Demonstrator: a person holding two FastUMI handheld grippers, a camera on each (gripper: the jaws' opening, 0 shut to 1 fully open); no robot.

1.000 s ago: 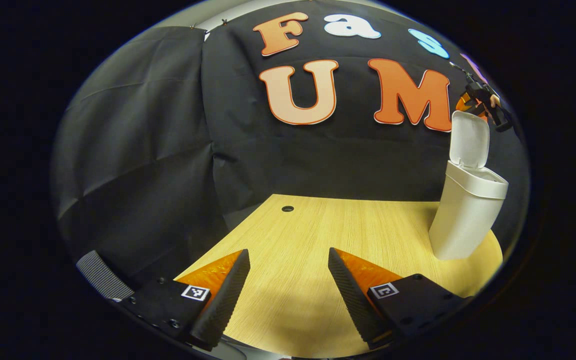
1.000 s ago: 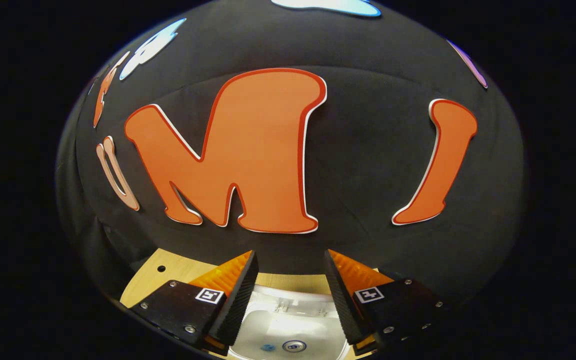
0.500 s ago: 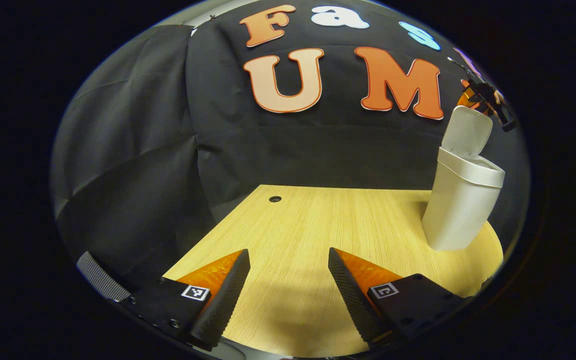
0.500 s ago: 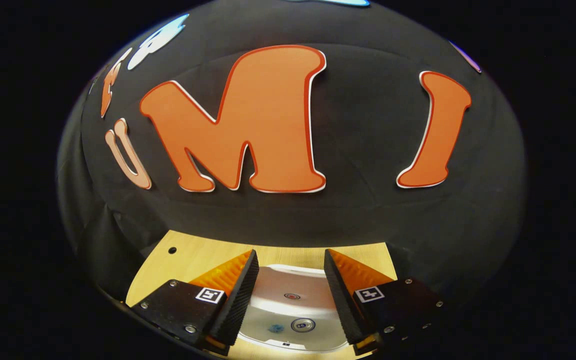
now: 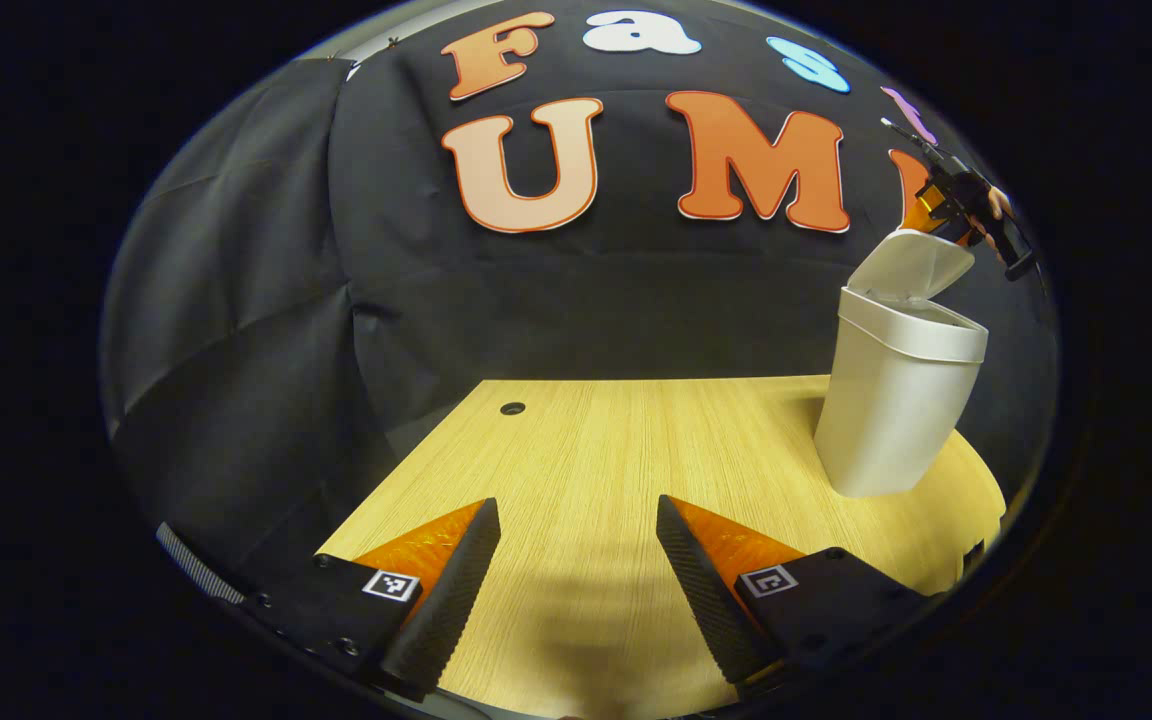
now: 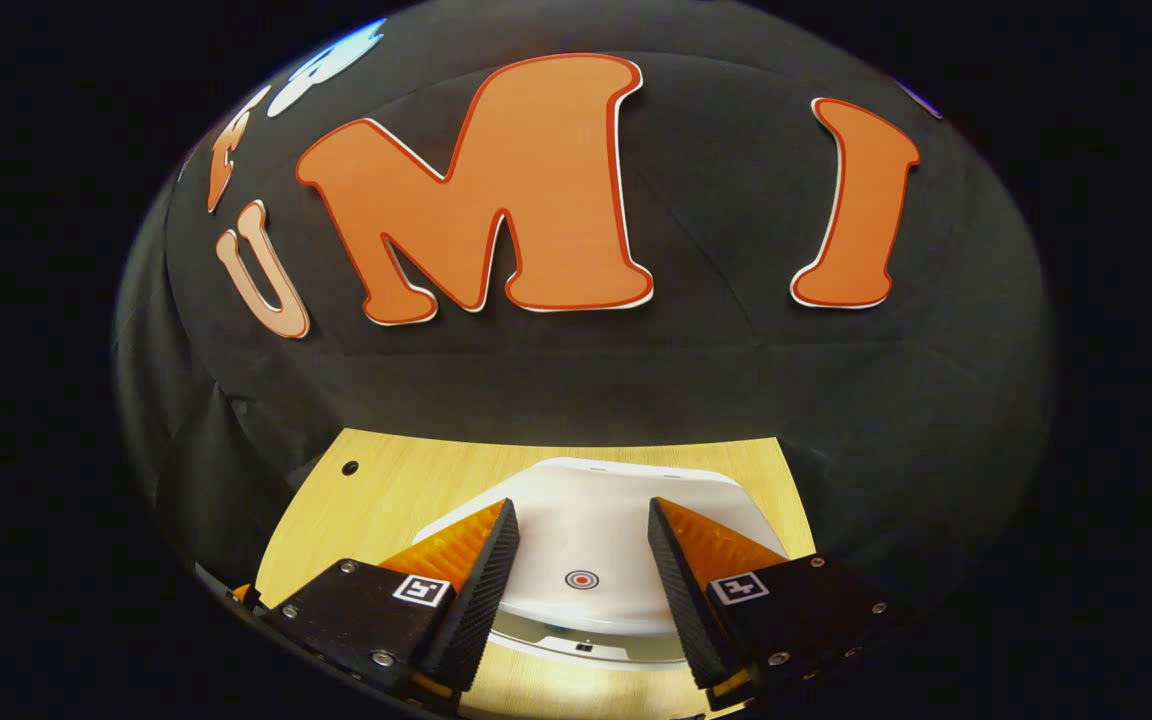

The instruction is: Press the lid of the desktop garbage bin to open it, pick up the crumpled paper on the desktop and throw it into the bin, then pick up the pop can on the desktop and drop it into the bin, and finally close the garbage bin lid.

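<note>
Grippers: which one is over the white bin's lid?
The right gripper, fingers apart above the white plastic bin's lid. The left gripper hangs over bare wooden desktop.

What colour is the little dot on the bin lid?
Red, with a ring around it, on the white lid; the right gripper view shows it best.

The garbage bin (image 5: pixel 898 400) is showing plain white, its lid (image 6: pixel 596 545) white too and carrying a small red dot ringed in grey at its middle. The desktop (image 5: pixel 636 470) is showing pale yellow wood with fine straight grain and a dark round hole (image 5: pixel 513 408) at its far left corner.
</note>
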